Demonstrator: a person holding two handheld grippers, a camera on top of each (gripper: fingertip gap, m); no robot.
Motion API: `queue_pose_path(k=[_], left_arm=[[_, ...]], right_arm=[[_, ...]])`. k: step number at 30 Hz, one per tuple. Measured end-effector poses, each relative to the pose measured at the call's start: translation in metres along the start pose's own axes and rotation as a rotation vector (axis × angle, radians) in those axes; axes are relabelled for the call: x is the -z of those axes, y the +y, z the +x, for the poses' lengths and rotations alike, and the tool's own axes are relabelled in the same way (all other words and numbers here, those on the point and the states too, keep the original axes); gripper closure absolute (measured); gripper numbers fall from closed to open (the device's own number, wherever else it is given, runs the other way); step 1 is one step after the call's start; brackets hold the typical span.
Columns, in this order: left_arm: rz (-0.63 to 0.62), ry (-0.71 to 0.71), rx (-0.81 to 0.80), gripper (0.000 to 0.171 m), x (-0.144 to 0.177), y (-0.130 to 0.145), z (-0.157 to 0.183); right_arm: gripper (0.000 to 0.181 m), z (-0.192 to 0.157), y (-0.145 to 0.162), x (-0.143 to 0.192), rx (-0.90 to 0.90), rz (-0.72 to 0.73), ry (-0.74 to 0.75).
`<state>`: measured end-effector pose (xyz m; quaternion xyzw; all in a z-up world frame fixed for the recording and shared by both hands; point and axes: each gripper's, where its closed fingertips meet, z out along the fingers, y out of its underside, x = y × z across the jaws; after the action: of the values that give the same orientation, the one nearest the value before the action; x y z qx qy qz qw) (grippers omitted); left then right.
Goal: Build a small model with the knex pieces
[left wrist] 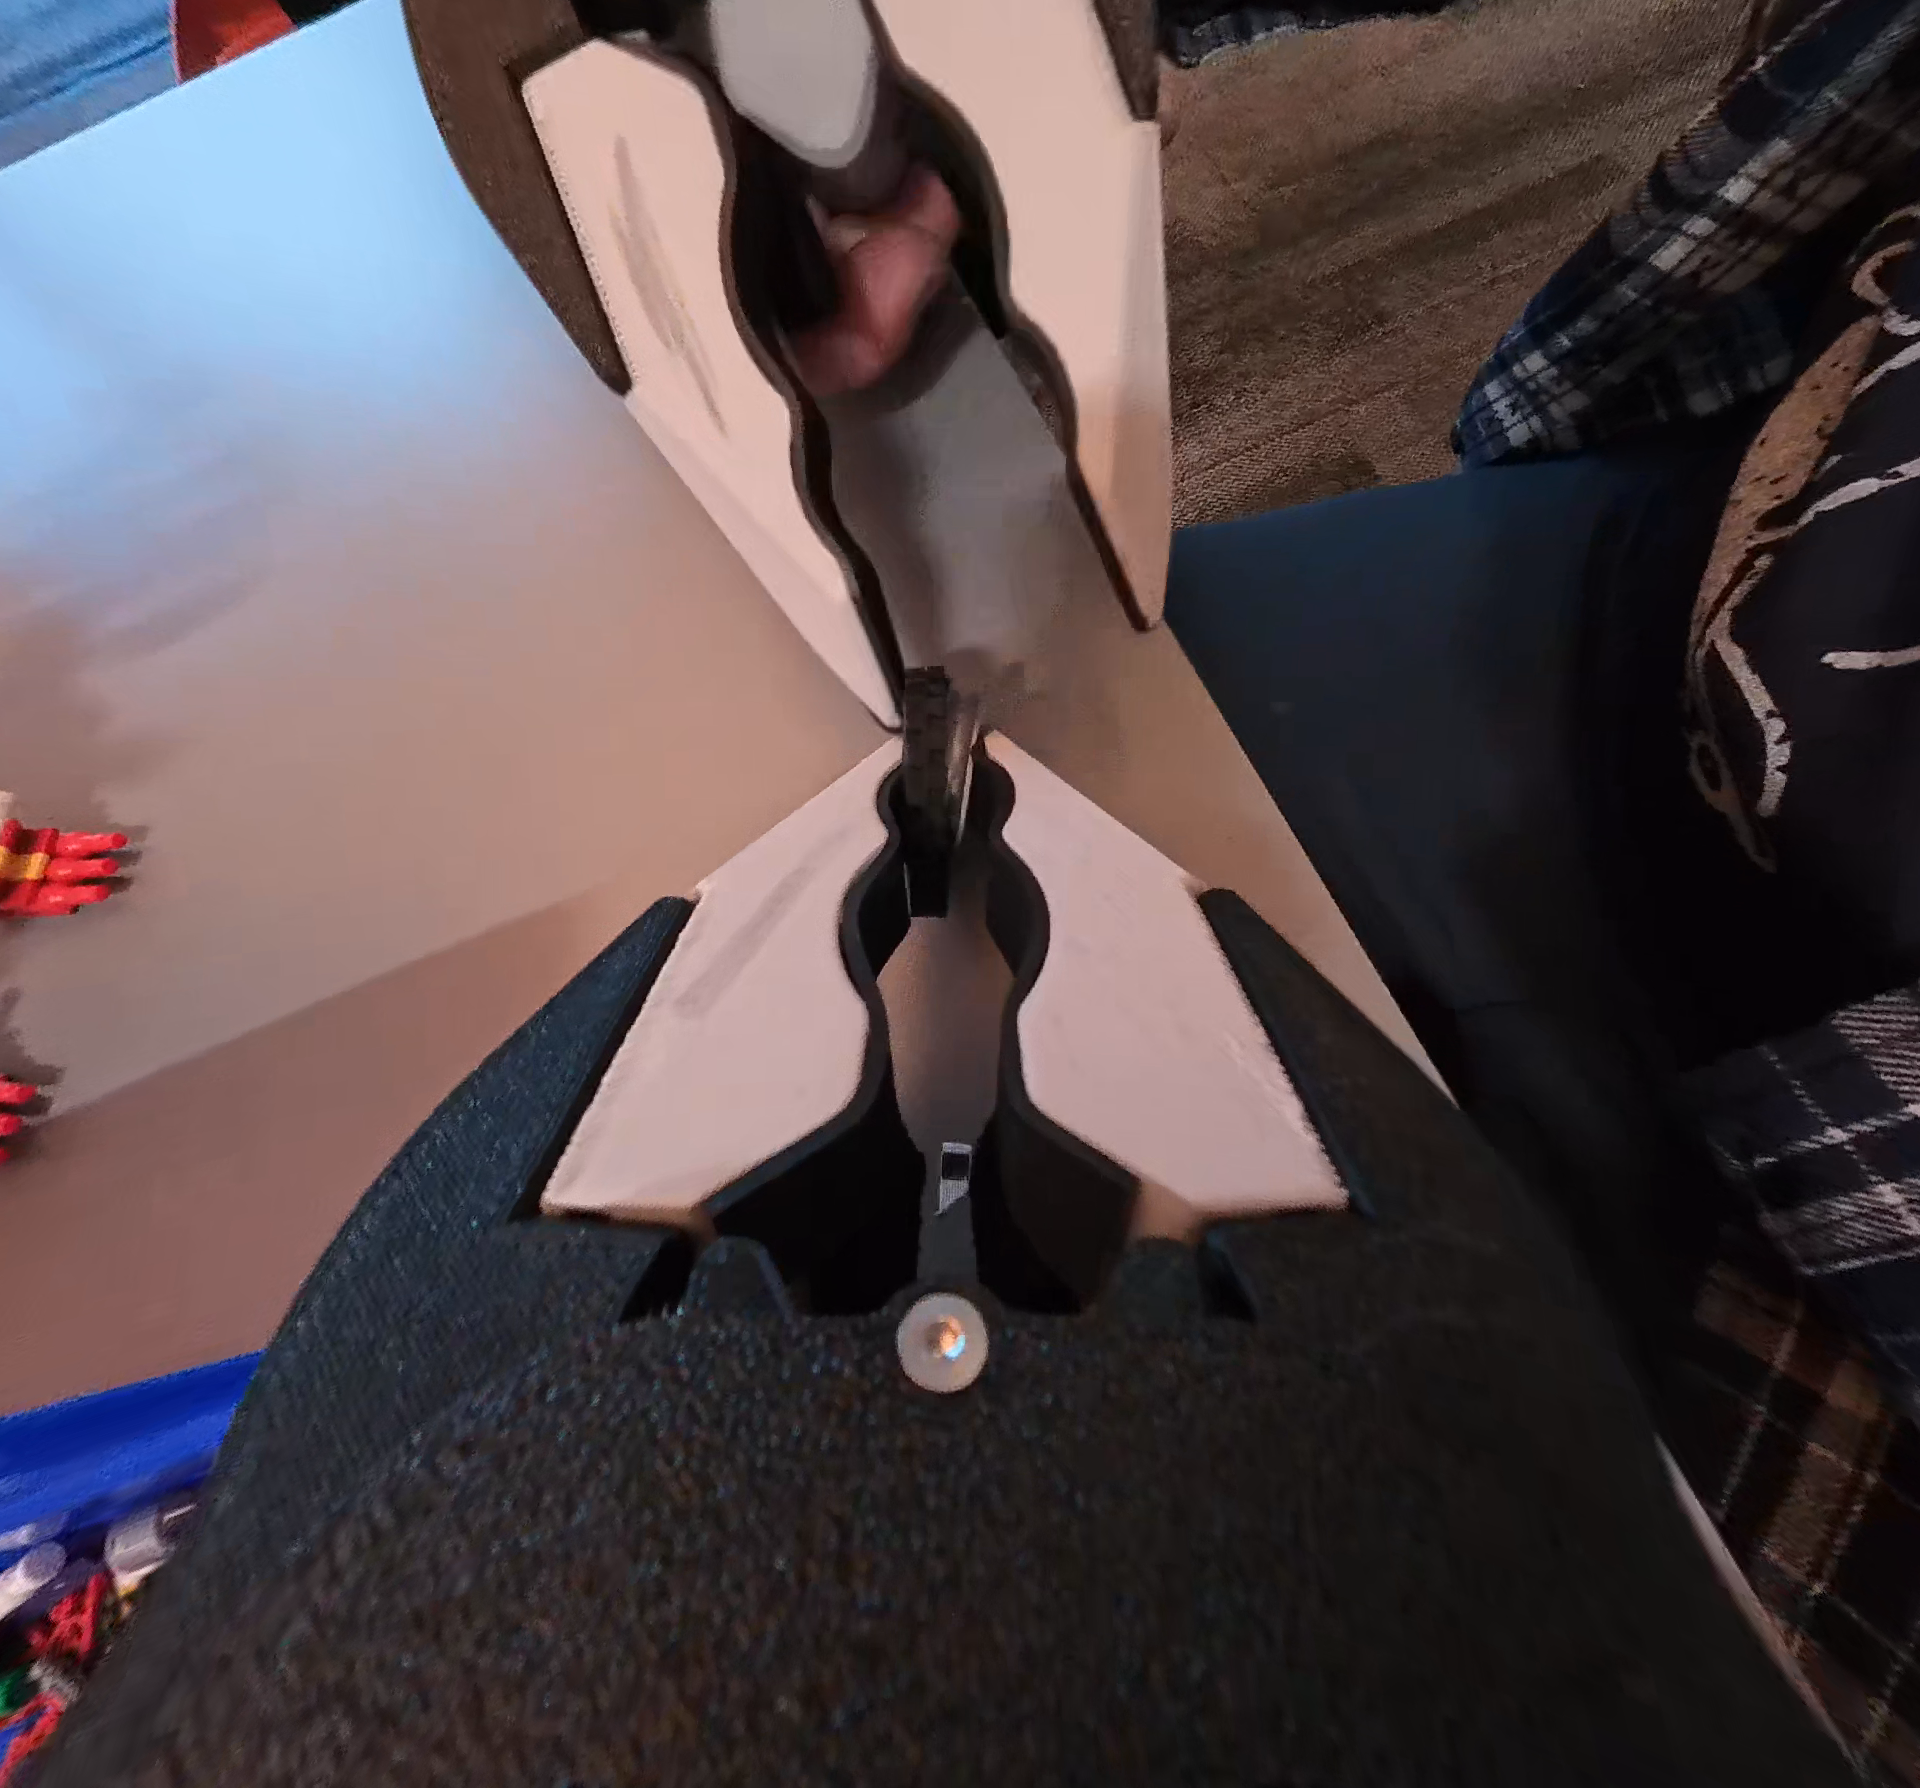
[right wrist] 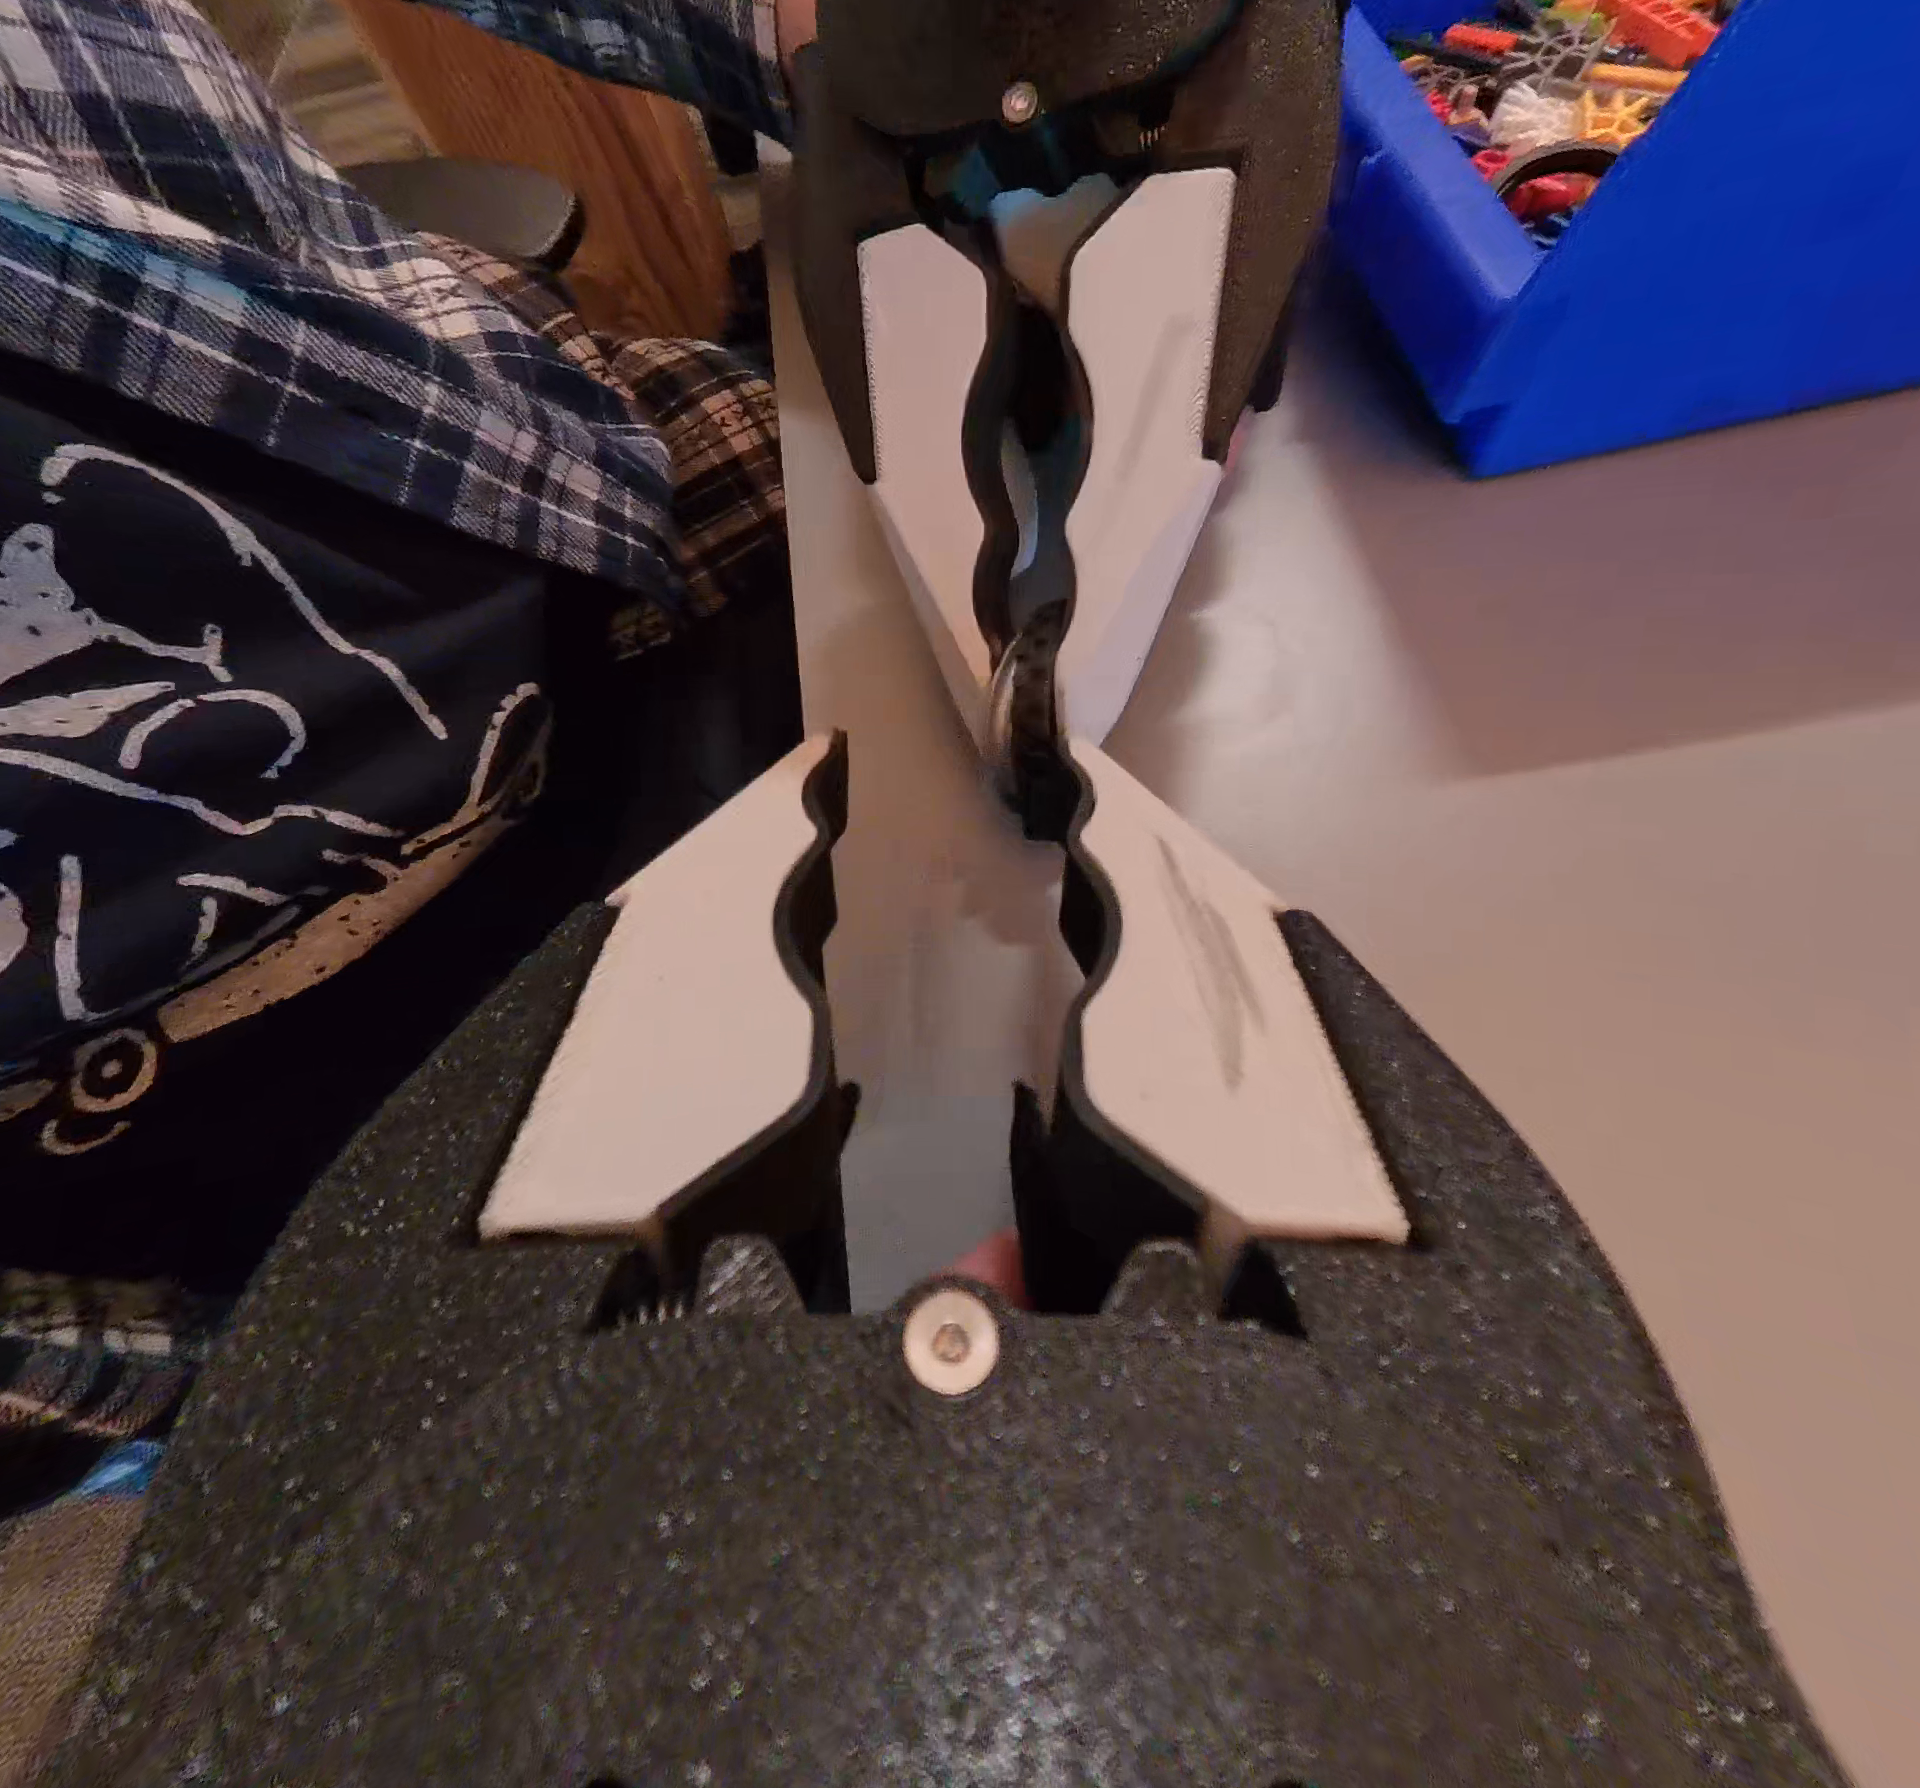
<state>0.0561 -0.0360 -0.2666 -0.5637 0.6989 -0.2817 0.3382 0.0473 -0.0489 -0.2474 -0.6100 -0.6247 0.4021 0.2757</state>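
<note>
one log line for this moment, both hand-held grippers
left hand-held gripper: shut on black toothed wheel | right hand-held gripper: open, tip beside wheel | blue bin of parts: on table

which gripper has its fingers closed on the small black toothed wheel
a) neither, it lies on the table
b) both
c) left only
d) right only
c: in the left wrist view the left gripper has its fingers pinched shut on the black toothed wheel, while in the right wrist view the right gripper has its fingers spread apart, only one fingertip being near the wheel.
</note>
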Motion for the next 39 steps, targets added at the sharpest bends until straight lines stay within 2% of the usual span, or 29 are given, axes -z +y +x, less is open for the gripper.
queue_pose_path(k=[3,6,10,12,17,21,24,28,34,39], left_arm=[[-0.017,-0.06,-0.103,0.166,-0.002,0.0,0.002],[-0.082,-0.183,-0.255,0.165,-0.002,0.003,-0.003],[-0.222,-0.351,-0.523,0.163,-0.003,0.006,-0.012],[-0.242,-0.383,-0.548,0.158,-0.004,0.009,-0.016],[-0.242,-0.392,-0.497,0.15,0.008,0.014,-0.013],[-0.251,-0.385,-0.479,0.153,0.014,0.02,-0.007],[-0.252,-0.401,-0.449,0.149,0.018,0.02,-0.006],[-0.288,-0.457,-0.418,0.159,0.019,0.025,-0.006],[-0.425,-0.667,-0.372,0.162,0.027,0.028,-0.025],[-0.432,-0.681,-0.34,0.164,0.021,0.031,-0.019]], right_arm=[[0.168,0.008,0.002,0.0,0.046,-0.015,0.072],[0.172,0.009,0.004,-0.002,0.187,-0.047,0.179],[0.175,0.015,0.011,-0.003,0.437,-0.216,0.378],[0.175,0.019,0.014,-0.005,0.538,-0.275,0.457],[0.174,0.015,0.019,-0.01,0.558,-0.314,0.469],[0.171,0.014,0.016,-0.016,0.492,-0.282,0.424],[0.162,0.008,0.011,-0.016,0.338,-0.215,0.326],[0.159,0.008,0.0,-0.01,0.171,-0.158,0.285],[0.172,0.028,0.001,-0.005,0.014,-0.192,0.367],[0.172,0.029,0.006,0.002,-0.006,-0.259,0.45]])
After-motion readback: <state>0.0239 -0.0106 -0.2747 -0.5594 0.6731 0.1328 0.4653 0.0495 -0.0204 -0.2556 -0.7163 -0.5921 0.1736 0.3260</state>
